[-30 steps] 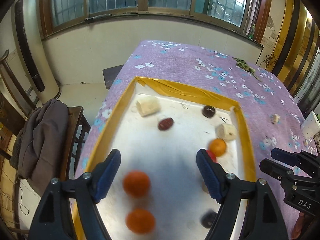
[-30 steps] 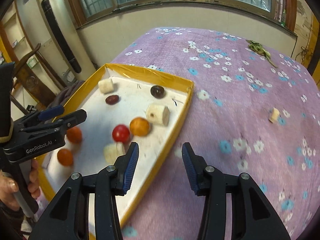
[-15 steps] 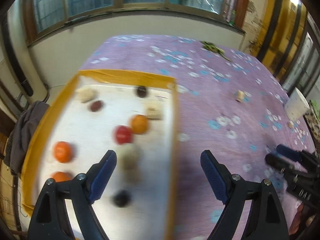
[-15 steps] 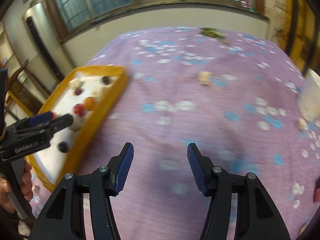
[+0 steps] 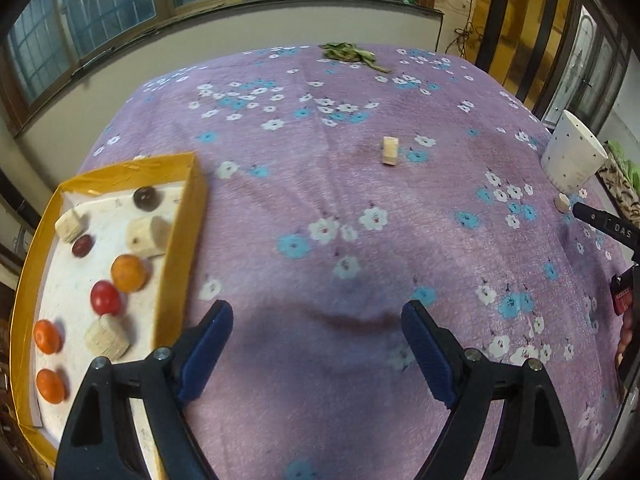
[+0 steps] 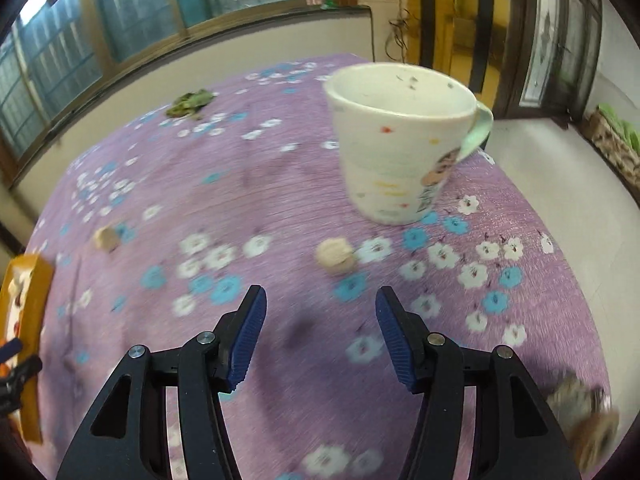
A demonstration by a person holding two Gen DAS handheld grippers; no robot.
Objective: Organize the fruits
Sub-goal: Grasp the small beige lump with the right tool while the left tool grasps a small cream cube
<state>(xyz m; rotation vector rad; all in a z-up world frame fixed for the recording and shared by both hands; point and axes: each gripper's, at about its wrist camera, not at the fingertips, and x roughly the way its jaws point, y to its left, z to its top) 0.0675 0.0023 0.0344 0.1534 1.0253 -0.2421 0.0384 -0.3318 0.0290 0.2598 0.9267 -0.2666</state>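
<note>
- Right gripper (image 6: 320, 340): jaws parted, nothing held; pale cut fruit chunk (image 6: 335, 258) lies on the cloth just ahead, near the mug (image 6: 400, 148).
- Left gripper (image 5: 316, 356): jaws wide, nothing held, over bare cloth beside the yellow tray (image 5: 176, 264).
- Second chunk (image 5: 390, 151) is seen mid-table.
- Chunk should be centred between the pads before closing; the mug is best kept clear.
- Squeeze to be kept light; piece is likely soft.

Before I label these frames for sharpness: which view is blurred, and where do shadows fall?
Right wrist view: motion-smeared, the mug and cloth flowers streaked. Left wrist view: sharp, the tray fruit crisp, with a dark shadow on the cloth between the left tongs. Both bend at the edges.
</note>
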